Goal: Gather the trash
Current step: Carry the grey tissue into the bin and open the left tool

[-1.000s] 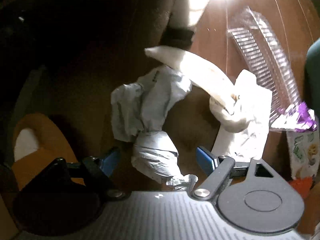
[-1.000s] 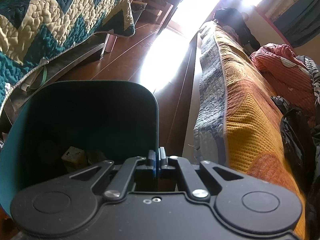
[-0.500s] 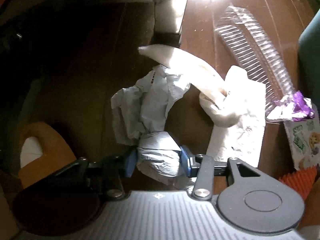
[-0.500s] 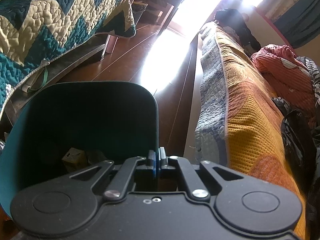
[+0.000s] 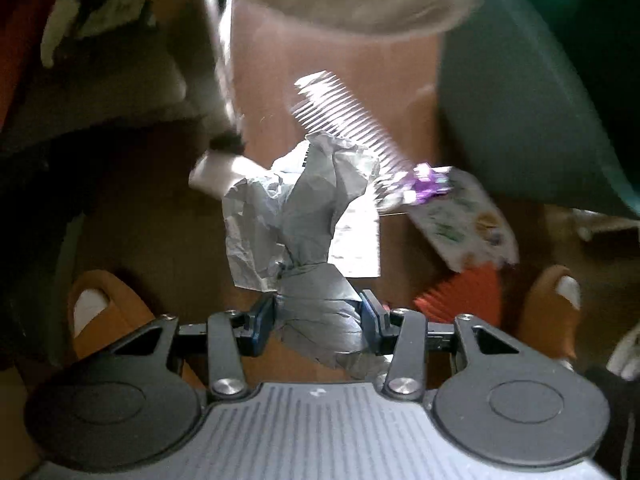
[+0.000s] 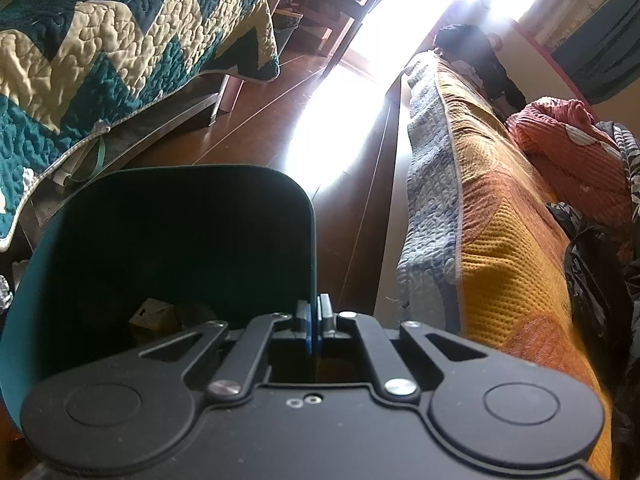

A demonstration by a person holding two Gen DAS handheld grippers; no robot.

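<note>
overhead, green bin (image 6: 168,240) stands on the floor, its rim clamped by the right gripper (image 6: 316,320). left gripper (image 5: 318,320), jaws just closed, grips crumpled grey paper (image 5: 296,216) hanging above floor litter: clear tray (image 5: 344,120), purple wrapper (image 5: 426,182).

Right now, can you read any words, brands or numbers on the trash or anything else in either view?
None can be read.
Crumpled grey paper held in the left gripper: dark marks along one edge, too blurred.
Printed wrapper on the floor: coloured pictures, no legible text.
Small box inside the teal bin: no readable label.
</note>
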